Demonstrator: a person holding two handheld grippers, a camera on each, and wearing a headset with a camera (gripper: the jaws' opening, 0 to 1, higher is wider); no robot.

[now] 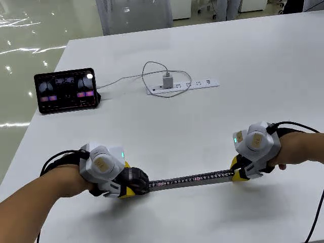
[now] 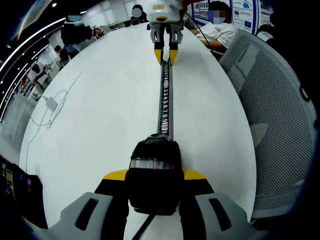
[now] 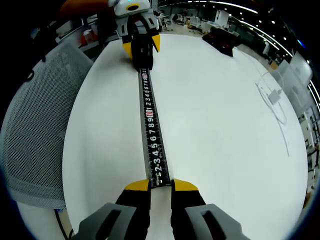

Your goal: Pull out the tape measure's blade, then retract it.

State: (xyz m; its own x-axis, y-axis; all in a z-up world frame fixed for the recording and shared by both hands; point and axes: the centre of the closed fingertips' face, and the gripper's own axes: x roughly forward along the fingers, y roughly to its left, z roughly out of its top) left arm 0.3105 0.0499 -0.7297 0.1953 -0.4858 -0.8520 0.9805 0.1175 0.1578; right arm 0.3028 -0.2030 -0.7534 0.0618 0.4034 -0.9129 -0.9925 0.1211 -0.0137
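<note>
Now, your left gripper (image 2: pixel 155 176) has its yellow-tipped jaws closed against both sides of the tape measure's black case (image 2: pixel 155 160), which fills the gap between them. Your right gripper (image 3: pixel 160 186) has its jaws drawn almost together, pinching the tip of the blade (image 3: pixel 150 125) at its lowest numbers. The blade is pulled out and runs straight from one gripper to the other, printed face up, low over the white table (image 1: pixel 202 45); you cannot tell whether it touches the surface. In the head view the case sits at the near left of the table, and the blade's end is well to its right, both close to the front edge. Farther back, a tablet (image 1: pixel 66 91) with a lit screen stands at the left. A white power strip (image 1: pixel 187 85) with a charger (image 1: pixel 167 80) plugged in lies near the middle, and a cable (image 1: pixel 117 80) runs from it toward the tablet. A grey mesh chair (image 2: pixel 270 100) stands beside the table on your side.
</note>
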